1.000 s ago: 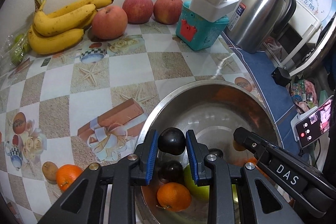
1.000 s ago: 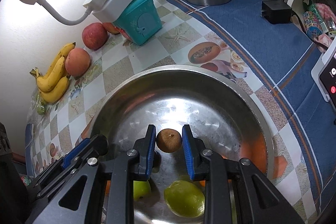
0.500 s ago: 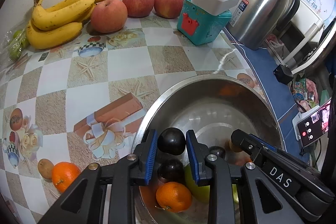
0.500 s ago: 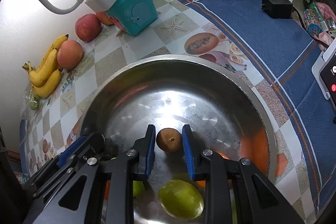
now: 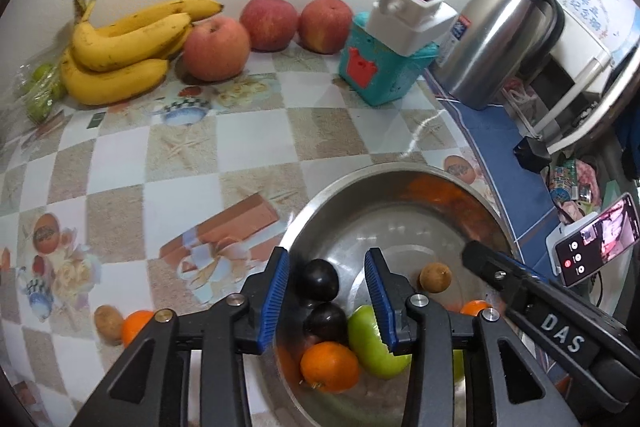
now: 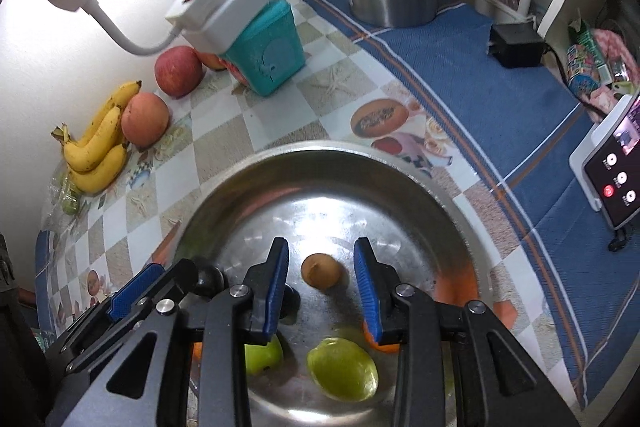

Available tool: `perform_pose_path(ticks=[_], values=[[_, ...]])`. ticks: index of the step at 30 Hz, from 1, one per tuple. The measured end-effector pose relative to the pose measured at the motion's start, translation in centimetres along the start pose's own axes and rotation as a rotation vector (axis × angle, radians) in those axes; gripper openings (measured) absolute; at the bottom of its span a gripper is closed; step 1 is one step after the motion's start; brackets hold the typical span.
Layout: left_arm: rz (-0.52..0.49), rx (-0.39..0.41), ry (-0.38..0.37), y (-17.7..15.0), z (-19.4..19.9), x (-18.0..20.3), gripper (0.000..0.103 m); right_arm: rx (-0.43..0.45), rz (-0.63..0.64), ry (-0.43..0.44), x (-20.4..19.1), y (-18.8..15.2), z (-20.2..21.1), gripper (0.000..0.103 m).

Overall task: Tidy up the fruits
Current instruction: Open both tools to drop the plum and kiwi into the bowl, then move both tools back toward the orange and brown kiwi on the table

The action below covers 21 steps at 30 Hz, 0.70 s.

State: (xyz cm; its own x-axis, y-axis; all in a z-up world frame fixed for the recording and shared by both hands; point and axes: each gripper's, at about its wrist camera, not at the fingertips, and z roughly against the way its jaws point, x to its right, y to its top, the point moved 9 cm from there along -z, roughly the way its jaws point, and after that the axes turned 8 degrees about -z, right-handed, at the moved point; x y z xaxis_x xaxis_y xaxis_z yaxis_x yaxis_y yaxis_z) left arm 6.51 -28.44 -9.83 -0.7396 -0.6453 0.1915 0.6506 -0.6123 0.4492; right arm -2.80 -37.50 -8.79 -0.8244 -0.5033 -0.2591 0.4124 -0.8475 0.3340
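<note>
Step in hand looks like release: both grippers are over the steel bowl [image 5: 400, 173], dropping small fruit into it.

Left gripper [image 5: 326, 285]: jaws opening, gap visible on both sides of the dark plum [image 5: 319, 279], pads not pressing it. The plum sits low against the bowl's near-left wall, just above a second dark plum [image 5: 325, 321], with an orange [image 5: 329, 366] and a green apple [image 5: 370, 341] nearer the camera.

Right gripper [image 6: 321, 269]: jaws opening too, clear of the small brown fruit [image 6: 320, 269], which appears to rest on the bowl floor.

Outside the bowl, to its left: another orange [image 5: 134, 323] and a small brown fruit [image 5: 108, 322]. Bananas [image 5: 120, 55] and apples [image 5: 216, 47] sit beyond it, by the wall.

Next, my read: lift both grippers straight up without nudging anything, then fetch the two strays left of the bowl.
</note>
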Motion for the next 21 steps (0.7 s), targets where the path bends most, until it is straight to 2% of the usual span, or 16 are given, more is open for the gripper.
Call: perform_pose_path(ticks=[4, 13, 21], values=[[0.035, -0.032, 0.030, -0.7, 0.9, -1.0, 0.044, 0.000, 0.008, -0.005, -0.3, 0.0, 1.1, 0.035], [0.098, -0.033, 0.102, -2.2, 3.3, -2.9, 0.048, -0.005, 0.030, 0.003, -1.0, -1.1, 2.7, 0.035], [0.136, -0.051, 0.131, -4.2, 4.7, -4.1, 0.050, -0.017, 0.052, 0.012, -1.7, -2.7, 3.4, 0.035]])
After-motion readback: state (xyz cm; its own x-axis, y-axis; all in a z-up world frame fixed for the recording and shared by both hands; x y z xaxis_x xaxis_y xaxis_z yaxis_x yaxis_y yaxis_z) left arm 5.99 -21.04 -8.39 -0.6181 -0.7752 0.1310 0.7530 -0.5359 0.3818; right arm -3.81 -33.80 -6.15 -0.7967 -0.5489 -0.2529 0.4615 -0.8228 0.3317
